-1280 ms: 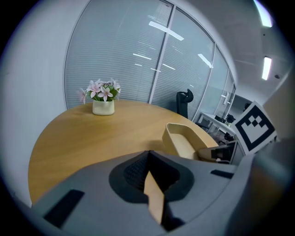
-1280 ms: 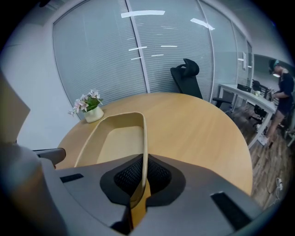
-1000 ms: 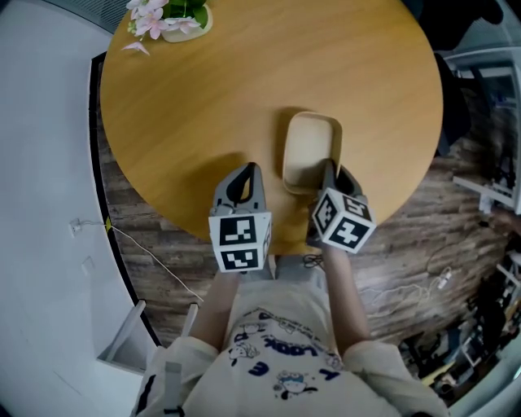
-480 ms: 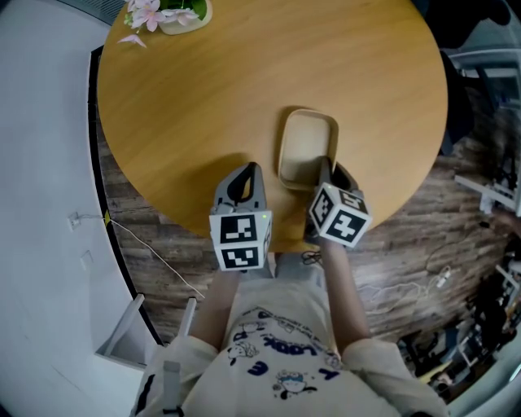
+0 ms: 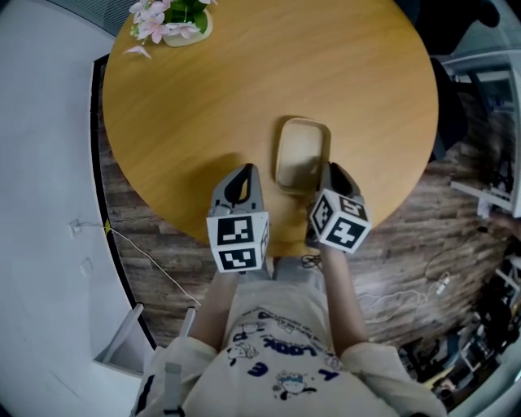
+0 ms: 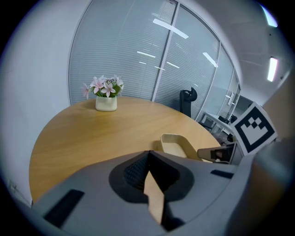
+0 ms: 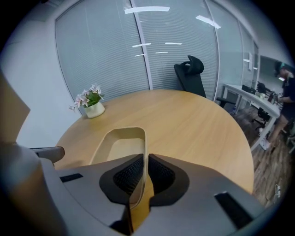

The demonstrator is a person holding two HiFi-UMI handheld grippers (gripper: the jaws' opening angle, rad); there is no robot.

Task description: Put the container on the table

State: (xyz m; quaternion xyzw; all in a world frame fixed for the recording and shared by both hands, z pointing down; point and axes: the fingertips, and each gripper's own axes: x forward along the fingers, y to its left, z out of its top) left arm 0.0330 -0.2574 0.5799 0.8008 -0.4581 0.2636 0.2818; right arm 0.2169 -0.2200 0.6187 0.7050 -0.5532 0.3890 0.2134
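Note:
A beige oblong container (image 5: pixel 301 151) is over the near part of the round wooden table (image 5: pixel 203 98); whether it rests on the top I cannot tell. My right gripper (image 5: pixel 328 175) is shut on its right-hand rim at the near end, and in the right gripper view the thin rim runs between the pads (image 7: pixel 131 173) while the container (image 7: pixel 120 146) stretches ahead. To its left, my left gripper (image 5: pixel 244 175) is shut and empty over the table's near edge. In the left gripper view the container (image 6: pixel 177 145) lies ahead on the right.
A pot of pink flowers (image 5: pixel 172 20) stands at the table's far left edge. Beyond the table are a black office chair (image 7: pixel 191 76), glass partitions and desks on the right. A cable (image 5: pixel 151 261) trails over the wood floor by the white wall.
The right gripper has shifted slightly left with the container in it. The left gripper has barely moved.

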